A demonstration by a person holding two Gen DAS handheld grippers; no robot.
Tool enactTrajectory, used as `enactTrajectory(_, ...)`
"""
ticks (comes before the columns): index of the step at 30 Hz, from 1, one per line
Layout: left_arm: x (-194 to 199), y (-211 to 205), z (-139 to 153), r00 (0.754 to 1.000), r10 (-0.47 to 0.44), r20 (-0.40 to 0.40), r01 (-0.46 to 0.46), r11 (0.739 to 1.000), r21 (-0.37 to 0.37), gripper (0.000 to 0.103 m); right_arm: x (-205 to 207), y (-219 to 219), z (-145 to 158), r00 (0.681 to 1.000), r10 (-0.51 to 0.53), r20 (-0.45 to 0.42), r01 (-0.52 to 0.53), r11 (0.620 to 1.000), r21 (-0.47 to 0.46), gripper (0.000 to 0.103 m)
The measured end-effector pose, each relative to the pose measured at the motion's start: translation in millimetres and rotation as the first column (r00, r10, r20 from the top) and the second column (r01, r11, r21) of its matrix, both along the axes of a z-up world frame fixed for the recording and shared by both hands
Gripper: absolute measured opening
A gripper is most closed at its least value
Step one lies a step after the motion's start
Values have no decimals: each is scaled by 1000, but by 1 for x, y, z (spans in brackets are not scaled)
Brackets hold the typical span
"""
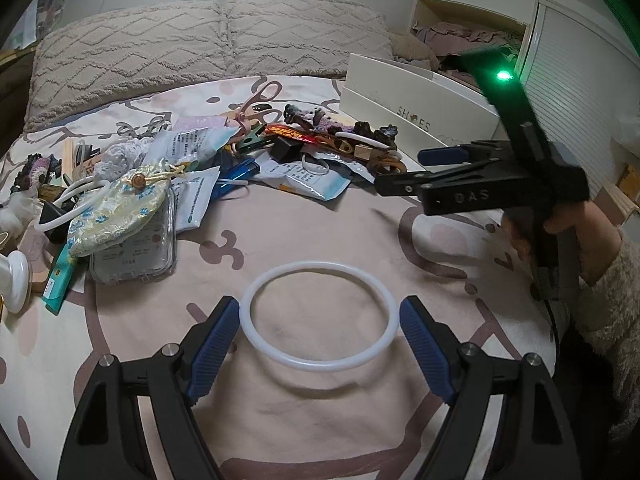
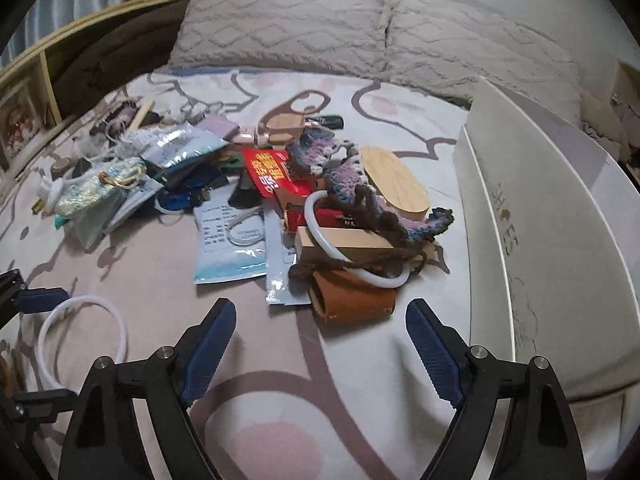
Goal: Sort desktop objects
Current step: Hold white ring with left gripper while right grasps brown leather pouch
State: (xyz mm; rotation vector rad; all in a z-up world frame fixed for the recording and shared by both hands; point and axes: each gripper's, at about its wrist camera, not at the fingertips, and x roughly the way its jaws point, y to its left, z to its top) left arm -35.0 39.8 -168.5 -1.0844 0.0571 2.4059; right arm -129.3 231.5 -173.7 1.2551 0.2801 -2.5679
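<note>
The left gripper (image 1: 320, 338) is spread wide around a white ring (image 1: 320, 317) lying flat on the bed (image 1: 320, 224). The right gripper (image 2: 320, 344) hangs wide, holding nothing, near the clutter pile (image 2: 304, 200).

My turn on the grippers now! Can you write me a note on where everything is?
Left gripper: open, holding nothing, a white ring lies loose on the bedspread between its fingers.
Right gripper: open, holding nothing, facing the pile.
Another ring sits in that pile, by the white box.
Done: one ring lies apart from the pile.
Left: most of the pile is unsorted.
</note>
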Motion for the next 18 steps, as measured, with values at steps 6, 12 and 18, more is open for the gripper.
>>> enactTrajectory(6, -1, 0, -1, 1000, -9, 5, 9, 1000, 2, 82, -20, 0, -17, 998, 6, 55, -9, 998, 57, 87)
enactTrajectory(12, -3, 1, -2, 1000, -14, 10, 14, 1000, 4, 82, -15, 1, -14, 997, 42, 65, -39, 998, -48, 86)
enactTrajectory(18, -3, 1, -3, 1000, -13, 12, 13, 1000, 3, 82, -4, 5, -6, 998, 38, 58, -29, 988, -151, 60)
